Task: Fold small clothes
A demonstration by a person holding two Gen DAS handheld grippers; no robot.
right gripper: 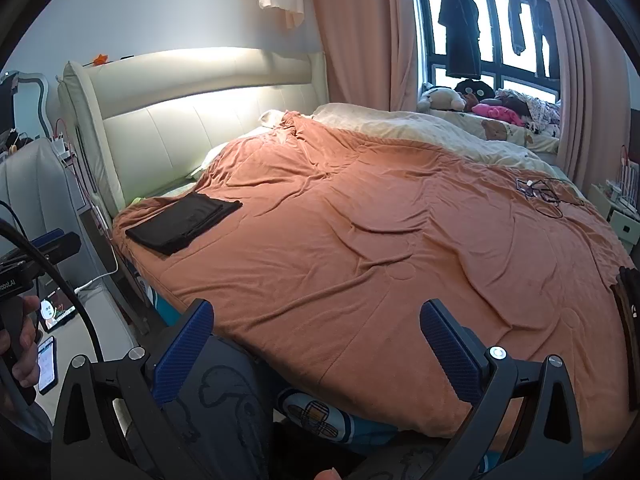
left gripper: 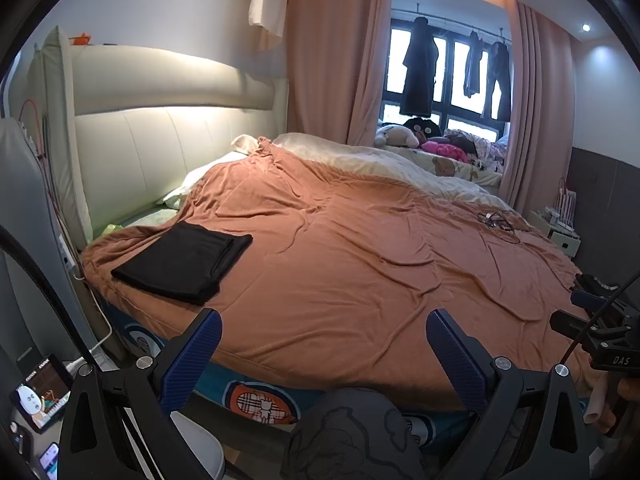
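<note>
A folded black garment (left gripper: pixel 185 261) lies flat on the orange blanket (left gripper: pixel 340 248) near the bed's left corner by the headboard; it also shows in the right wrist view (right gripper: pixel 184 221). My left gripper (left gripper: pixel 324 340) is open and empty, held back over the bed's near edge, well short of the garment. My right gripper (right gripper: pixel 316 332) is open and empty, also over the near edge. A dark grey garment with a line drawing (left gripper: pixel 352 436) hangs below the grippers by the bed's side (right gripper: pixel 224 400). The right gripper's body shows at the right of the left view (left gripper: pixel 600 332).
A cream headboard (left gripper: pixel 168 140) stands at the left. A cream duvet (left gripper: pixel 384 164) covers the far side. Tangled cables (right gripper: pixel 540 194) lie on the blanket at the far right. Plush toys (left gripper: pixel 400 136) sit by the window. A tablet (left gripper: pixel 40 396) and a phone (right gripper: pixel 47 364) lie left.
</note>
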